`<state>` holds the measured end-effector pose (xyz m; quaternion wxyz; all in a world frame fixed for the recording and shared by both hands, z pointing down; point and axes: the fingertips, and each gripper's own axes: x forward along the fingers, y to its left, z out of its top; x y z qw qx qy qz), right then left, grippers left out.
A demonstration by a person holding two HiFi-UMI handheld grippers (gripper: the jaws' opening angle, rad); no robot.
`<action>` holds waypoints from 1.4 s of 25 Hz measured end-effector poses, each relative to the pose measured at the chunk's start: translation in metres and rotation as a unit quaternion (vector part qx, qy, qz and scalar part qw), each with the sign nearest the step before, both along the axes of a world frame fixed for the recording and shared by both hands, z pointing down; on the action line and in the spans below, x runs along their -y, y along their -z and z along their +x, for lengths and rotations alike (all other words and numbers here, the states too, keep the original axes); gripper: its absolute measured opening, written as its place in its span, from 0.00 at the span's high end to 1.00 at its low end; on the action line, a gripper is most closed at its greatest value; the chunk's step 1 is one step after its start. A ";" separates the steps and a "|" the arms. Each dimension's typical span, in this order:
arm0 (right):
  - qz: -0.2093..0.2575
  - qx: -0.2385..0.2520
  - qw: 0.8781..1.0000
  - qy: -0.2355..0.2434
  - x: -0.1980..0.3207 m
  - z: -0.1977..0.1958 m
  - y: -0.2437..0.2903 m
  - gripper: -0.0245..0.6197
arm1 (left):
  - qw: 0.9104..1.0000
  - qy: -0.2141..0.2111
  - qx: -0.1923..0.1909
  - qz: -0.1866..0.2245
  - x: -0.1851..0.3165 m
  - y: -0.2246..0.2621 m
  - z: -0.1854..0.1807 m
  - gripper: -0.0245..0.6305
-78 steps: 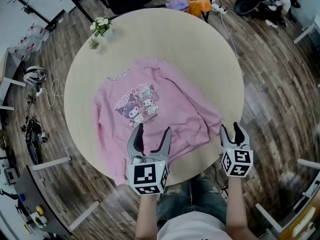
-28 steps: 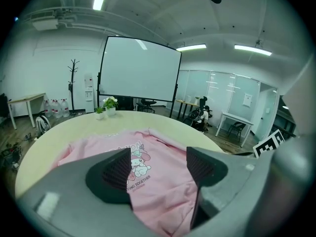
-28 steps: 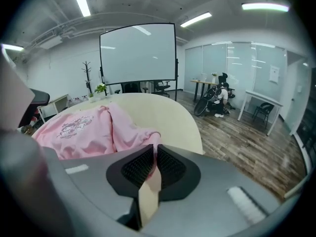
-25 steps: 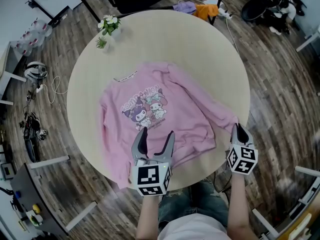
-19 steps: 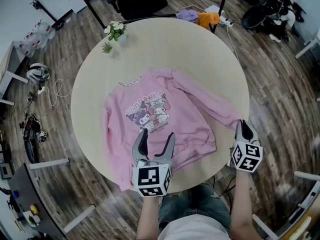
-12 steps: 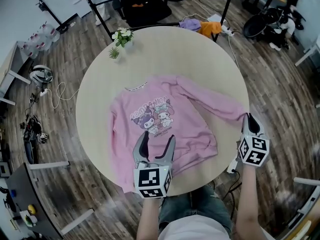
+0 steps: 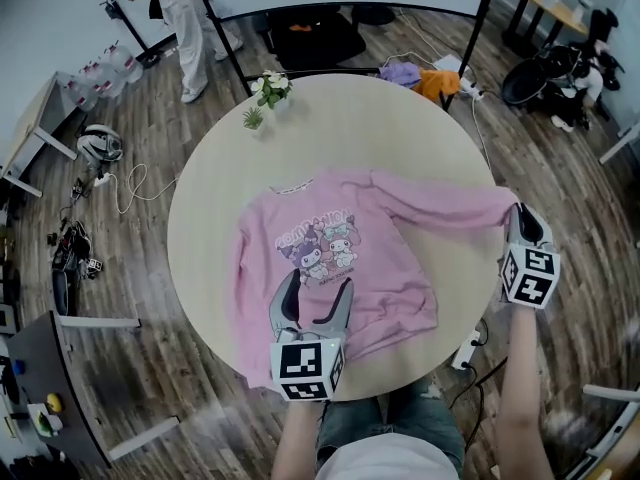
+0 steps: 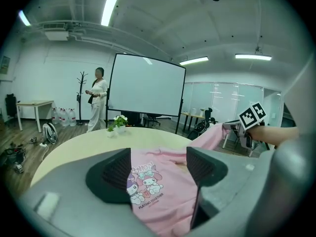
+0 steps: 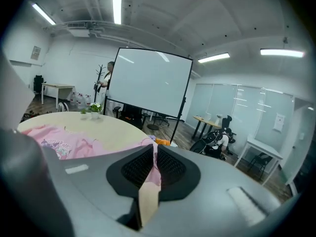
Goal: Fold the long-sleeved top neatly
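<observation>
A round, pale worktop (image 7: 400, 128) fills the middle of the head view. A pink top (image 7: 330, 268) lies spread on its lower half, print up, with one sleeve stretched out past the right edge. Near the upper left rim stands a white-flowered plant (image 7: 270, 86), with a smaller sprig (image 7: 253, 118) just beside it.

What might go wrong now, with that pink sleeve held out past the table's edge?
The right gripper pinches only the tip of the sleeve; if the cloth slips out, the sleeve may drop off the edge of the table. The left gripper is open above the hem and pins nothing, so a further pull could drag the whole top sideways and wrinkle it.
</observation>
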<state>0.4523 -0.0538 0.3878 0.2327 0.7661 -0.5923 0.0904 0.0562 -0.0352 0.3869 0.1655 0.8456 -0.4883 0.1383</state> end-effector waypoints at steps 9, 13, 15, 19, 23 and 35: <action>0.003 -0.014 0.999 0.047 0.063 0.034 0.020 0.89 | 0.999 0.044 0.009 0.008 0.007 0.013 0.025 0.44; 0.006 -0.014 0.997 0.070 0.093 0.049 0.020 0.89 | 0.998 0.067 0.010 0.010 0.015 0.015 0.043 0.44; 0.006 -0.016 0.997 0.079 0.105 0.056 0.021 0.89 | 0.997 0.077 0.013 0.008 0.017 0.015 0.051 0.44; 0.007 -0.014 0.996 0.091 0.128 0.070 0.021 0.89 | 0.995 0.094 0.017 0.007 0.025 0.015 0.064 0.44; 0.002 -0.006 0.996 0.092 0.142 0.083 0.015 0.89 | 0.994 0.105 0.022 0.004 0.029 0.013 0.072 0.44; 0.012 0.028 0.989 0.143 0.170 0.043 0.024 0.89 | 0.988 0.154 0.034 0.010 0.032 0.021 0.061 0.44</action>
